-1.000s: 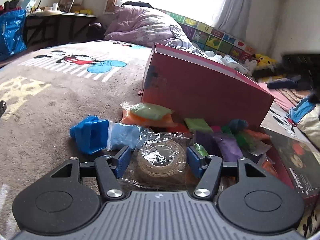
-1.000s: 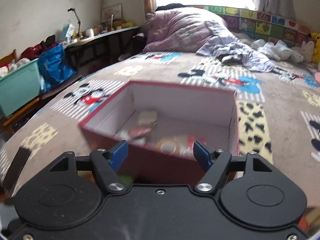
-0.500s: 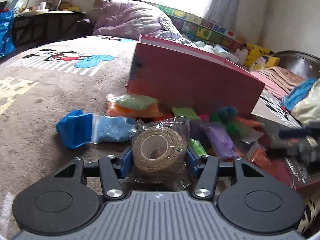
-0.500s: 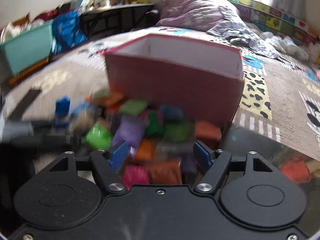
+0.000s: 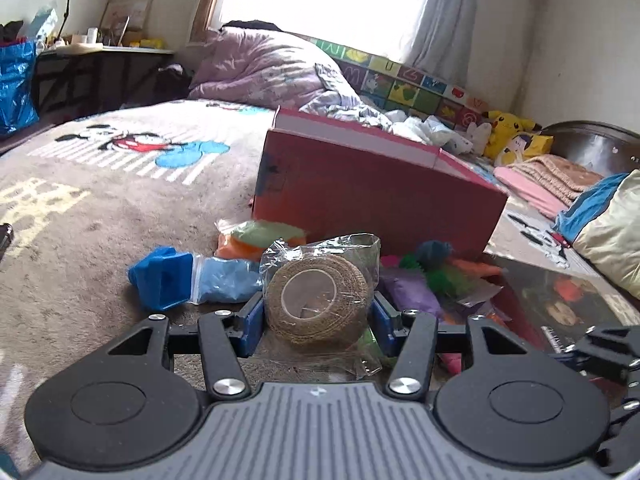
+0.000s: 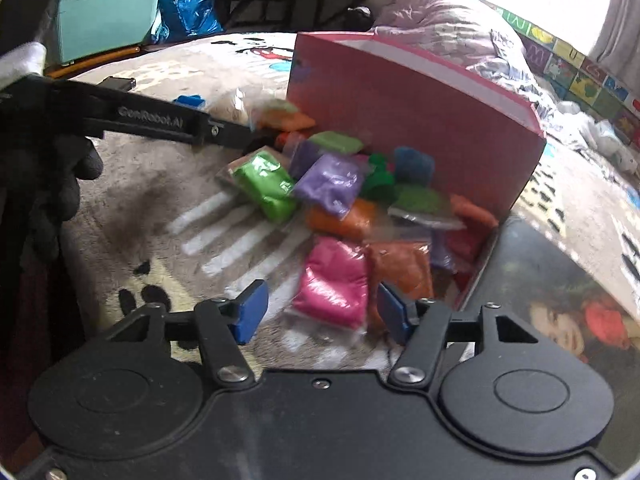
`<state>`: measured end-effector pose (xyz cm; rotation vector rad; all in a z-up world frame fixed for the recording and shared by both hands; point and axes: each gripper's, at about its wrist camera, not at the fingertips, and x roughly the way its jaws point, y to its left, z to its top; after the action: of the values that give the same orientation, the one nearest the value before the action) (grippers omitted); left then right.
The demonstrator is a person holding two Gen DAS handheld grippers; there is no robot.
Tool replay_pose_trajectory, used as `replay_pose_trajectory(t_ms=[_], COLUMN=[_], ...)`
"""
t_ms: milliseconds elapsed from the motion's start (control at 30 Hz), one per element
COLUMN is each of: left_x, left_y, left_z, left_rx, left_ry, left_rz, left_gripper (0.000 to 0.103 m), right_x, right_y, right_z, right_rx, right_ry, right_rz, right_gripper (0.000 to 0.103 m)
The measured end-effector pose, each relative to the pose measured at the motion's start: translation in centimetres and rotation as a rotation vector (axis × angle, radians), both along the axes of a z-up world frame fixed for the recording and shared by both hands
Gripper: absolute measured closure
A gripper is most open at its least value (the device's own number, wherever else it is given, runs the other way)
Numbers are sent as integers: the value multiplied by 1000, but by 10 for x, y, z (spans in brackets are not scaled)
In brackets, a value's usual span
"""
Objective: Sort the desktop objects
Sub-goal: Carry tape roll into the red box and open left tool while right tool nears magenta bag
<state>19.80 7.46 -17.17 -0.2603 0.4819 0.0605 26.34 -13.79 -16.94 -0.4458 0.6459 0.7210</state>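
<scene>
My left gripper [image 5: 318,320] is shut on a tan tape roll [image 5: 318,304] wrapped in clear plastic, held just above the blanket. Behind it stands the red box [image 5: 372,196]. A blue bag [image 5: 192,280] lies to the roll's left. In the right wrist view a heap of coloured bags lies before the red box [image 6: 404,112]: a pink bag [image 6: 334,280], an orange bag [image 6: 400,268], a purple bag [image 6: 330,184] and a bright green bag [image 6: 266,184]. My right gripper [image 6: 320,312] hovers open just above the pink bag, with nothing between its fingers.
The patterned blanket [image 5: 100,200] covers the bed. A dark glossy lid [image 6: 552,300] lies at the right beside the heap. The left gripper's arm [image 6: 152,120] and a gloved hand [image 6: 48,184] reach in from the left. A teal bin [image 6: 104,20] stands far left.
My left gripper closed on the tape roll and raised it slightly. My right gripper swung down from over the box's opening to the heap of bags in front of it.
</scene>
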Motion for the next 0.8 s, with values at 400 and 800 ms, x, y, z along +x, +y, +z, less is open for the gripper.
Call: replay_pose_trajectory(t_ms=[400, 800], left_x=[-35, -17], left_y=[-4, -7], left_z=[42, 81], left_rx=[36, 67], left_ry=[-67, -45], left_rz=[17, -3], left_gripper=[50, 50], right_x=[7, 7], right_y=[-2, -9], right_z=[-16, -25], right_rx=[158, 294], right_ry=[95, 69], right_rz=[-91, -156], right_gripper=[44, 35])
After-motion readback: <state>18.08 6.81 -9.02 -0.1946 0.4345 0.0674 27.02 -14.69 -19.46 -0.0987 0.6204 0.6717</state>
